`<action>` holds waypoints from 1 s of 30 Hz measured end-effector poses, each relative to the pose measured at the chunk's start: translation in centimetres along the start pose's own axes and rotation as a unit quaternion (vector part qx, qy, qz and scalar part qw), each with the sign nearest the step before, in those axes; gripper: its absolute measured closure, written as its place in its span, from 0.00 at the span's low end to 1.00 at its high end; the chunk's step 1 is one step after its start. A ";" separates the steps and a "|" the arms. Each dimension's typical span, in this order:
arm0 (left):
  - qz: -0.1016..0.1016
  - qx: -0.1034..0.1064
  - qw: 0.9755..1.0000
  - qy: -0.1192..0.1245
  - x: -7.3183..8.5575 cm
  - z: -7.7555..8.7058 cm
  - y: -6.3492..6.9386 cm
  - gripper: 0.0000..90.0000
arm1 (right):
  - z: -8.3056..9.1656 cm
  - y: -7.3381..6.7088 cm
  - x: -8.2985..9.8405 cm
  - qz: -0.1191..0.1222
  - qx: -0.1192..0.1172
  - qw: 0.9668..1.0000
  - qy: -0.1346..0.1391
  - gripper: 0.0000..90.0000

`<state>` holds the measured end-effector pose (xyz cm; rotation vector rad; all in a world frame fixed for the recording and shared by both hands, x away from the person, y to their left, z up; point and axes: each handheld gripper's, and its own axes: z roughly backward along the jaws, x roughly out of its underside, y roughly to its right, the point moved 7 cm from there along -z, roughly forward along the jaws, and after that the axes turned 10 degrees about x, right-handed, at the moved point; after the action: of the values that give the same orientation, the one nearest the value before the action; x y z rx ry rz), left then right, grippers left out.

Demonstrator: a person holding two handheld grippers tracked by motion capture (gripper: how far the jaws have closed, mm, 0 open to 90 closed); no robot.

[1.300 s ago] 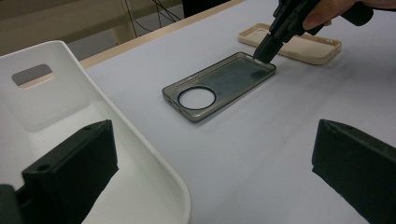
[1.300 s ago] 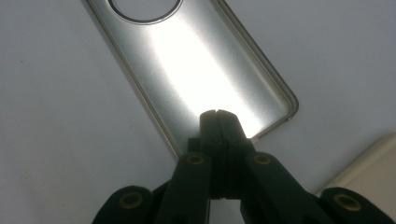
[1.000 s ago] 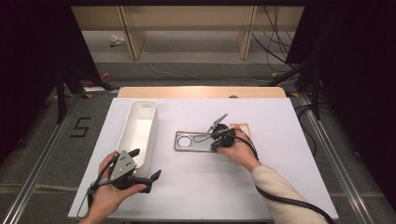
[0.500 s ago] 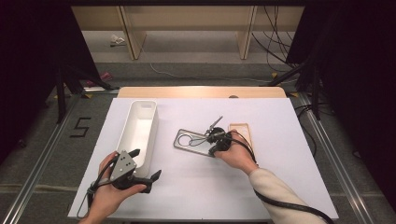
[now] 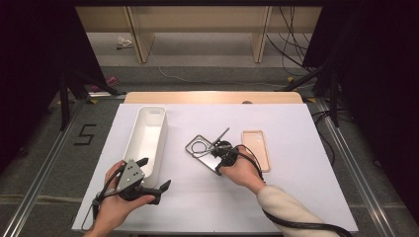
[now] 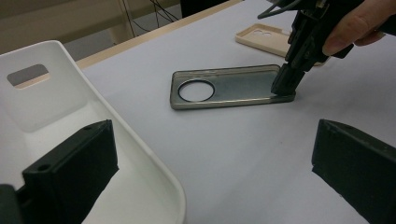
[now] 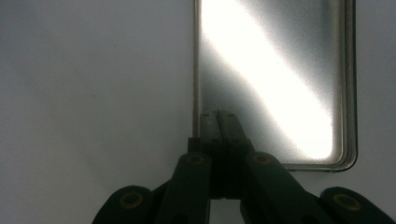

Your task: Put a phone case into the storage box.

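Right gripper [image 7: 218,122] jaws pinched tight on rim of grey phone case [image 6: 233,87]. Left gripper [image 5: 148,181] wide open, empty. Case likely light, flexy, slick; edge grip near corner best.

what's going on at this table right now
A person is working with a claw in each hand. The right claw is shut on the near rim of a clear grey phone case lying on the white table. The left claw sits open beside a white bin, holding nothing. A beige phone case lies flat just past the right hand.
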<state>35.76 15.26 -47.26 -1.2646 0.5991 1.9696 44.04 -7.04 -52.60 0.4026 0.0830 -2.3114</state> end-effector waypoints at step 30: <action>-0.002 0.002 1.000 -0.001 0.0 -0.1 0.1 0.00 | -1.2 -4.7 -3.0 -0.025 -0.060 0.996 0.054 1.00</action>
<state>35.76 15.14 -47.30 -1.2613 0.5984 1.9651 42.95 -1.49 -53.13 0.4680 0.2856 -2.3183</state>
